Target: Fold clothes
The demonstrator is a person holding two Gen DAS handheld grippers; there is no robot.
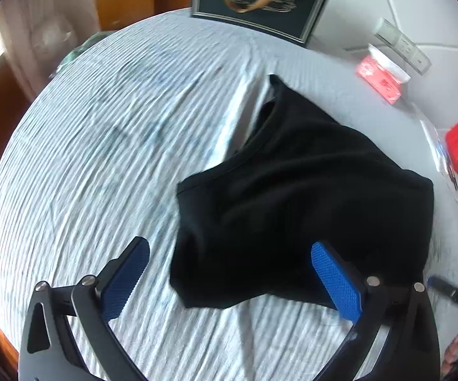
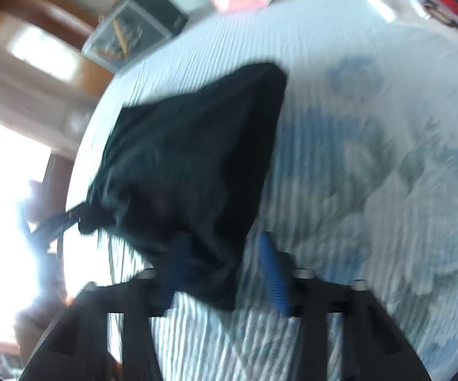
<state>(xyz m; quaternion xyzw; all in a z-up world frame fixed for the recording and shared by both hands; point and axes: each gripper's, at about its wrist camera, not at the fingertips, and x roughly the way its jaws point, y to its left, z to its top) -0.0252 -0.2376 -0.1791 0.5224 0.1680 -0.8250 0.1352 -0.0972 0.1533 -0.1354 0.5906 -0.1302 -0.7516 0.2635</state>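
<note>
Our left gripper [image 1: 230,273] stood spread wide above the bed [image 1: 86,158], pinching nothing; the black garment [image 1: 308,190] lay between and beyond its pads, its near edge at about 6 o'clock of the cloth. Our right gripper [image 2: 222,273] was parted too, though blur hid whether its left pad [image 2: 175,270] touched the cloth; the garment [image 2: 190,158] ran from between the fingers toward 11 o'clock. We judged a fold just laid down and released. To do it well, we needed both grippers lifted clear without dragging the hem, then the bunched corner at 9 o'clock in the right view smoothed flat before the next fold, edges matched.
</note>
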